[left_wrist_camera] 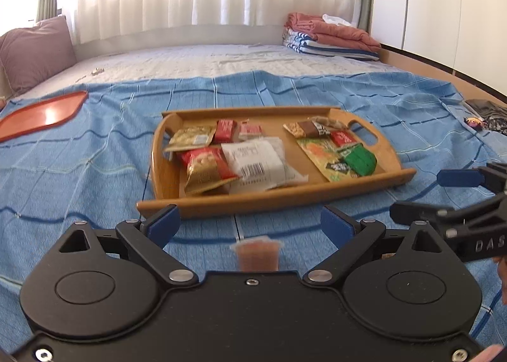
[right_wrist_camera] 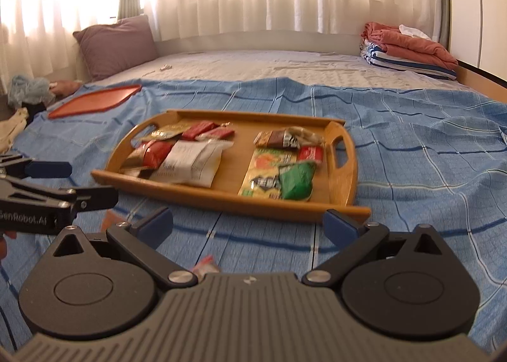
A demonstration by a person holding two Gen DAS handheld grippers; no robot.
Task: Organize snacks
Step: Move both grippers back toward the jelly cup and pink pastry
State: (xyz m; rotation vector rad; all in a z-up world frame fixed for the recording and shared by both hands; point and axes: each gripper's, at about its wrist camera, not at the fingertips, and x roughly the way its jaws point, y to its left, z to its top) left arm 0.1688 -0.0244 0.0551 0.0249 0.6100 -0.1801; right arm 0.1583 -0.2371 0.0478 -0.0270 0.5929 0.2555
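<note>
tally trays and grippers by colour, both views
Wooden tray: 1
Red tray: 1
Left hand-held gripper, blue pads: 1
Right hand-held gripper, blue pads: 1
Total: 4

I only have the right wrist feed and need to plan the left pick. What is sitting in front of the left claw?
Observer: A small cup with brownish contents stands upright on the blue blanket, between the wide-open fingers of the left claw, untouched by either.
Operator: Is anything lying off the tray at the far right of the bed?
Observer: Yes. A dark garment lies at the blanket's right edge with a small colourful item beside it, both well right of the wooden tray.
</note>
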